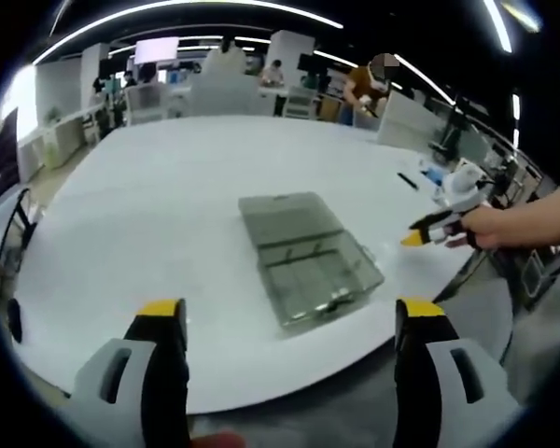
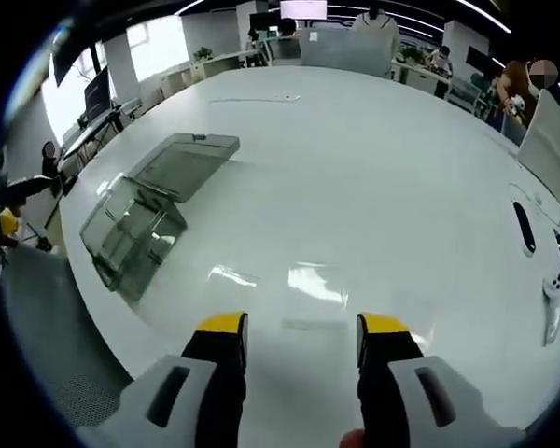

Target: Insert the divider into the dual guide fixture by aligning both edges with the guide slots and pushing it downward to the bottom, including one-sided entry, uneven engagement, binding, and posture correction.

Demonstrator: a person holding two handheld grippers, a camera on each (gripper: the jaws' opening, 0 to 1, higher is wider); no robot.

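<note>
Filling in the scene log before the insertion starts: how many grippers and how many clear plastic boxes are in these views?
Grippers: 2, the left gripper and the right gripper, both open and empty.
Clear plastic boxes: 1, the clear box with its lid open, on the white table.
Total: 3

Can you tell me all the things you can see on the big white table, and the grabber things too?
Table: one, white, rounded, under everything.
Clear plastic box: one, see-through grey, lid open, near the table edge.
Small dark object: one, black, on the far side of the table.
People: several, at desks in the background.
Left gripper: one, yellow-tipped fingers, open, over the table edge.
Right gripper: one, yellow-tipped fingers, open, above the table, holding nothing.
</note>
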